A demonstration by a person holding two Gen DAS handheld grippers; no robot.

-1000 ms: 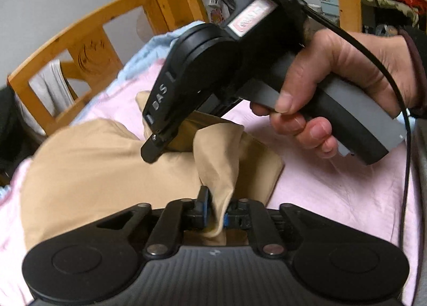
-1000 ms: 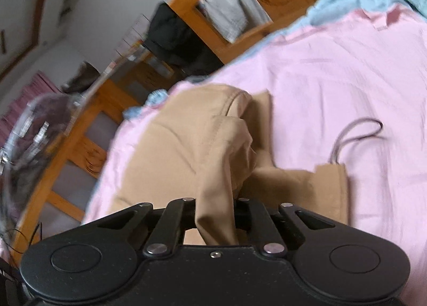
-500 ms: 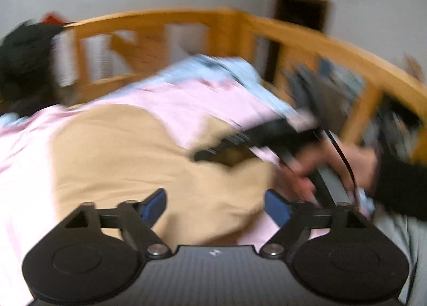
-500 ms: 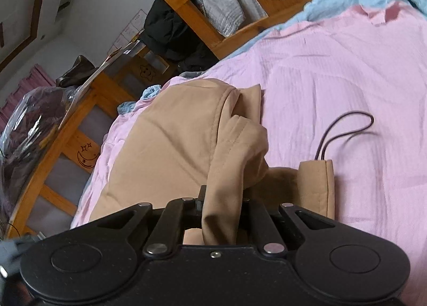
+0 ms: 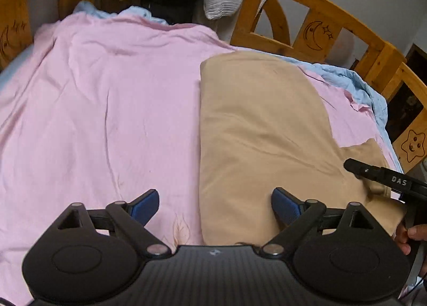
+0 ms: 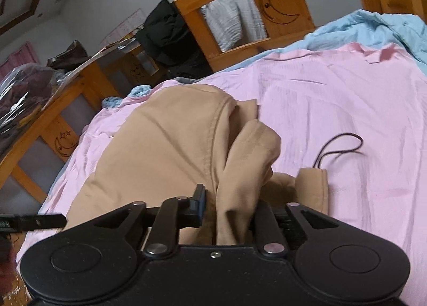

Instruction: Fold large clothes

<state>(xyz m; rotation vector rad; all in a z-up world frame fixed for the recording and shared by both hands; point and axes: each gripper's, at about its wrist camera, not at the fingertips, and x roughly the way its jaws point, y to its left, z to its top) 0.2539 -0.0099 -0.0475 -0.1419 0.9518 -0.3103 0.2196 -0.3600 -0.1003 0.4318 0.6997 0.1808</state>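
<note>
Released a second ago from its pinch on the cloth, the left gripper [image 5: 214,206] is now hovering with its jaws spread wide and holding nothing, looking down over the pink bedsheet [image 5: 106,108] that is covering most of the wooden-railed bed [image 5: 317,36]. Lying on the right part of that sheet, the tan garment [image 5: 256,124] is showing one long straight folded edge and a broad flat panel, suggesting a first fold is already laid down. Near the bed's right side, the right gripper [image 6: 228,207] is gripping a bunched fold of the same garment between narrowed jaws, the fabric rising loosely above them. Beside it, a cuff-like end with a dark cord loop [image 6: 341,149] is resting on the sheet. Judging from this, the folding is roughly midway: the bunched portion is waiting to be laid over and smoothed.
</note>
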